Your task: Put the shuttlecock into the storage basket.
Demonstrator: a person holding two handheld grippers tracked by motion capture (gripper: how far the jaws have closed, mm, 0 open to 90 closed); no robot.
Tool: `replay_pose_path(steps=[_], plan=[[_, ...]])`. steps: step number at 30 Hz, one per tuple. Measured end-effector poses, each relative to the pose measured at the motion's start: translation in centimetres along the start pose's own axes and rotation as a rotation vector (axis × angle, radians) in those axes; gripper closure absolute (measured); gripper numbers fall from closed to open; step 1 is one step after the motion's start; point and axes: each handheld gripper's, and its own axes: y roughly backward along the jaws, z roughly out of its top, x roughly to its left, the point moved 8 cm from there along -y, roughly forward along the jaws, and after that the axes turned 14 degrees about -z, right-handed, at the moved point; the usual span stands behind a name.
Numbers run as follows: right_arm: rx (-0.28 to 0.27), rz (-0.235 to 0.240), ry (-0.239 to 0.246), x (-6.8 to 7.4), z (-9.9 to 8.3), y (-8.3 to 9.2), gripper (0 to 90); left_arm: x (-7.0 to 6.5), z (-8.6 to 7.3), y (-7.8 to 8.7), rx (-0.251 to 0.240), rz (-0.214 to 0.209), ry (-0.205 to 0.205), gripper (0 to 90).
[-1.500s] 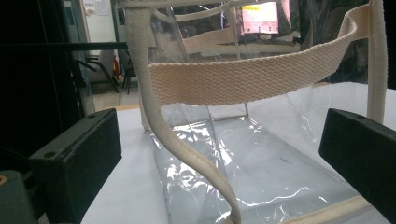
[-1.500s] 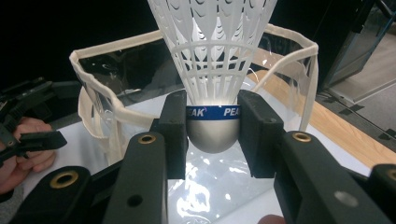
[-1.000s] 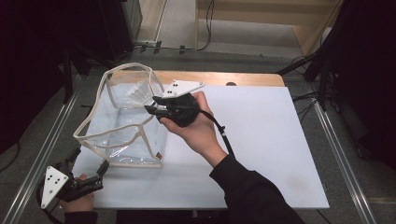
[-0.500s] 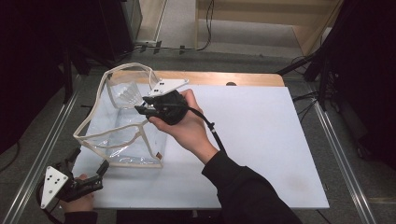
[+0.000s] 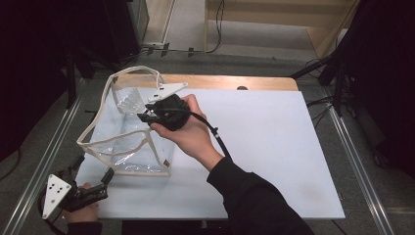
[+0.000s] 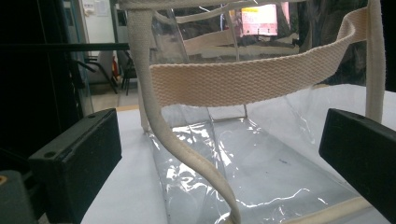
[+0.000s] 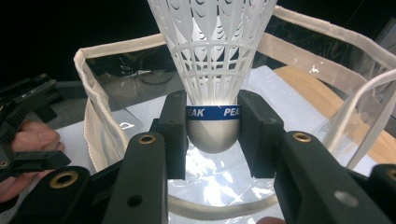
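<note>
A white plastic shuttlecock (image 7: 212,56) with a blue band and a grey cork is pinched by its cork in my right gripper (image 7: 212,127), skirt pointing away from the hand. In the high view that right gripper (image 5: 145,116) hangs over the mouth of a clear bag with cream webbing trim (image 5: 117,134), and the shuttlecock (image 5: 128,101) shows through the bag's far wall. My left gripper (image 5: 93,168) rests low at the bag's near left corner. In the left gripper view it (image 6: 219,154) stands open, with the bag's cream strap (image 6: 243,79) loose between the wide-apart jaws.
The bag stands on a white mat (image 5: 274,147) over a wooden table (image 5: 220,82). Metal rails (image 5: 44,161) run along both sides. A cable (image 5: 215,137) trails from the right gripper over the forearm. The mat right of the arm is bare.
My right gripper has carried the shuttlecock to the left, from the bag's right edge to over its opening. The left gripper has stayed where it was.
</note>
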Motion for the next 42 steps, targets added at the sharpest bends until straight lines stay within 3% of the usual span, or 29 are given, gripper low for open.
replay_pose_path(steps=[15,29,33,42], plan=[[0.080,0.032,-0.007,0.3,-0.2,-0.5,60.2,0.0,0.0,0.0,0.000,0.002,0.000,0.0],[0.026,0.053,-0.008,0.4,0.4,0.7,48.6,0.0,0.0,0.0,0.000,0.001,0.001,0.0],[-0.001,0.047,-0.012,0.4,0.4,1.1,40.5,0.0,0.0,0.0,0.000,0.002,0.001,0.0],[-0.086,0.025,-0.031,0.1,0.7,2.4,9.5,0.0,0.0,0.0,0.001,0.001,0.001,0.0]])
